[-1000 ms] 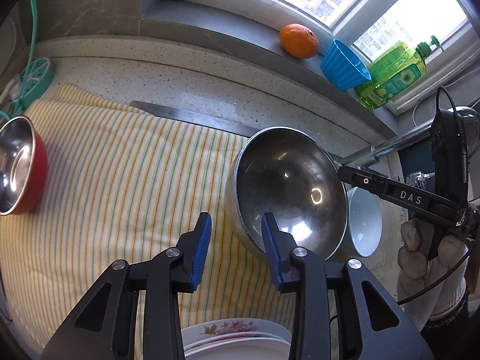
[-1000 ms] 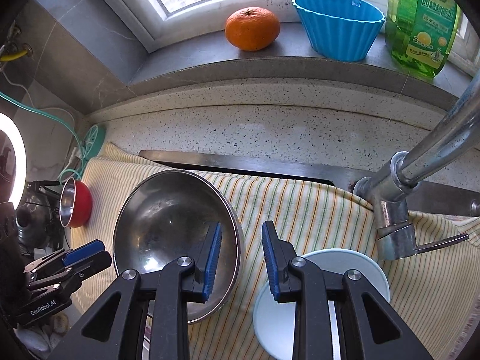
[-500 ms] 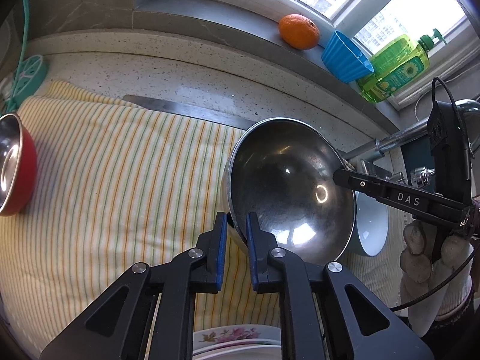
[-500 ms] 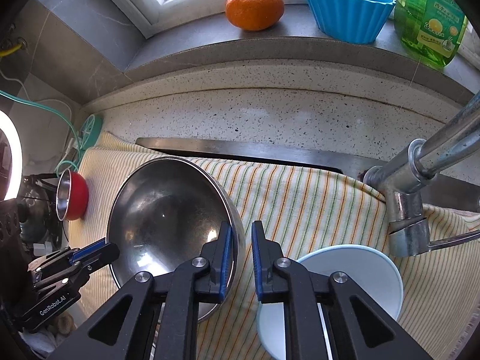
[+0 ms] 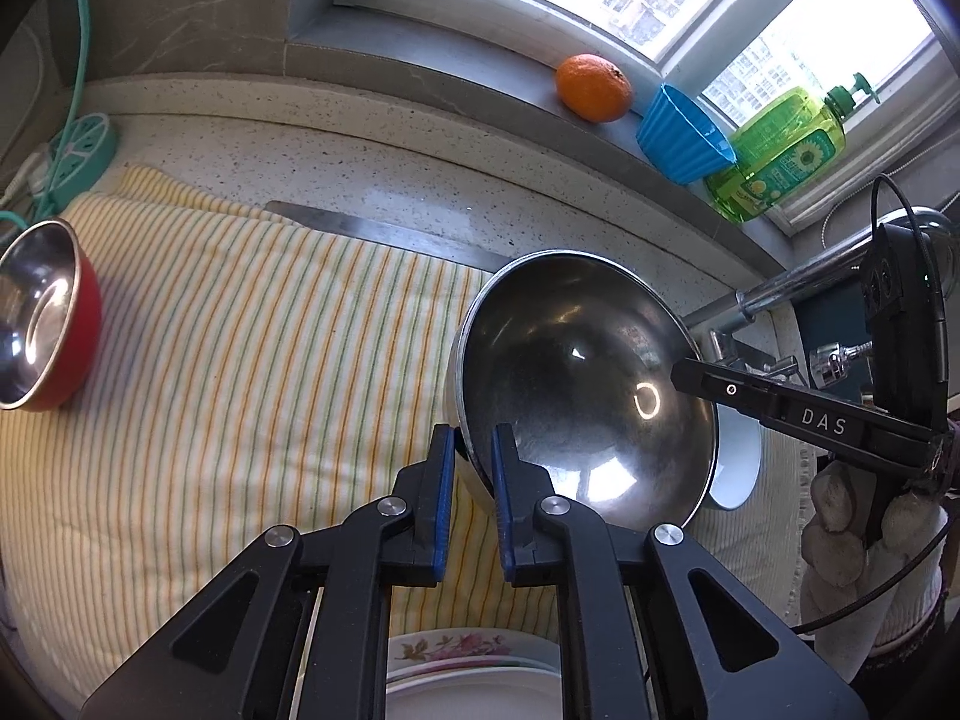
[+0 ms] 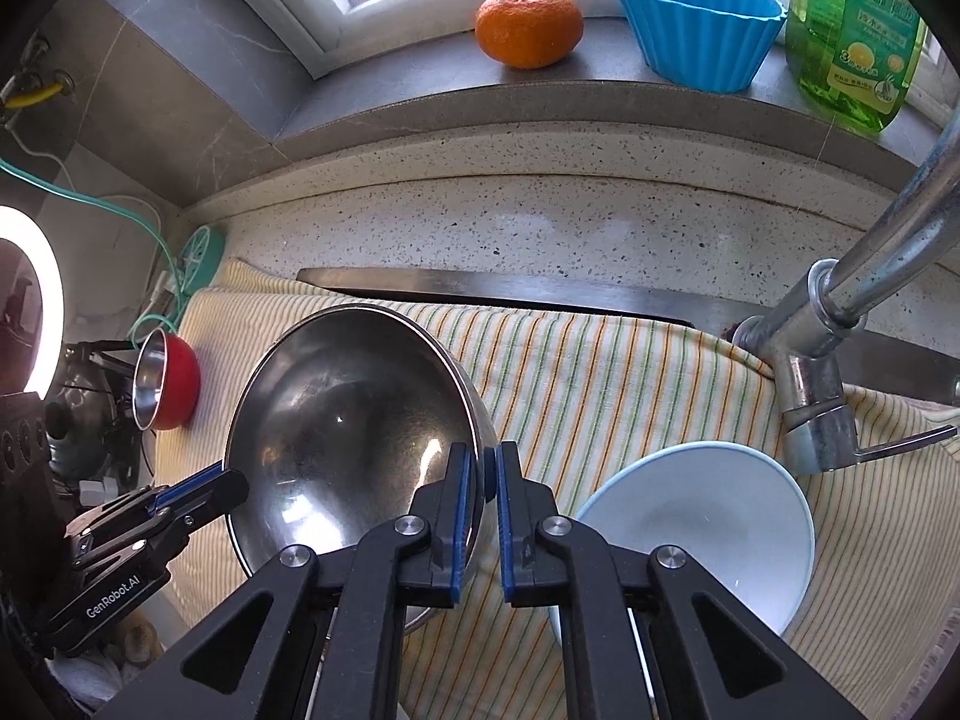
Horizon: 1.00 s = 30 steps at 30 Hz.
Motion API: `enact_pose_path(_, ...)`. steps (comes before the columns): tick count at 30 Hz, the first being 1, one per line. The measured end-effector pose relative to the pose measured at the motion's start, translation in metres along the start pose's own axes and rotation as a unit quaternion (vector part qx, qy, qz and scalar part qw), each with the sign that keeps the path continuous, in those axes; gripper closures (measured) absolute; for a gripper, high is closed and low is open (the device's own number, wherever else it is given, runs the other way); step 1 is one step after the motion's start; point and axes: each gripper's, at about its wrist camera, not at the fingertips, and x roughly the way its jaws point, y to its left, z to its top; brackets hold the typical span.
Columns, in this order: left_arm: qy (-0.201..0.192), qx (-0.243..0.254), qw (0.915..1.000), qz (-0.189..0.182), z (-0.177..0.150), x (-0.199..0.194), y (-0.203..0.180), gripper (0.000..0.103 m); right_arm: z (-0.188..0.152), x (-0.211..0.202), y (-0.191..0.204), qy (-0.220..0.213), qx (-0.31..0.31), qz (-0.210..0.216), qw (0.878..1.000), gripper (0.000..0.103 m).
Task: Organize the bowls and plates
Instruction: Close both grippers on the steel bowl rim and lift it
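Steel bowl (image 5: 591, 396) pinched at opposite rims by left gripper (image 5: 469, 468) and right gripper (image 6: 489, 483); red bowl (image 5: 42, 315) far left, white bowl (image 6: 699, 531) right, floral plates (image 5: 468, 669) near, all unstacked.

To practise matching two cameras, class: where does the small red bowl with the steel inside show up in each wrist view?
Left wrist view: the red bowl sits at the far left edge, on the striped cloth.
Right wrist view: the red bowl lies left of centre, beyond the big steel bowl.
Shared landmark: the orange on the windowsill.
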Motion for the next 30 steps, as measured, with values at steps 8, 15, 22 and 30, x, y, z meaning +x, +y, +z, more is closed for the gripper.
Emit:
enact_pose_path(8,-0.031,-0.009,0.9995,0.002,-0.017,-0.03,-0.001,0.092,-0.016,-0.027,0.017,-0.015,-0.017,0.013,1.0,0.095)
enact_pose_path(15,-0.059,-0.015,0.9981,0.009,-0.038,-0.058,-0.002,0.092,-0.035,-0.051,0.033,-0.031,-0.034,0.025,0.999,0.095)
enact_pose_path(22,-0.083,-0.027,0.996,0.021,-0.06,-0.084,0.004,0.092,-0.051,-0.064,0.054,-0.037,-0.055,0.039,0.997,0.095)
enact_pose_path(30,-0.089,-0.036,0.9949,0.029,-0.077,-0.104,0.027,0.092,-0.066,-0.063,0.084,-0.034,-0.063,0.05,0.996,0.095)
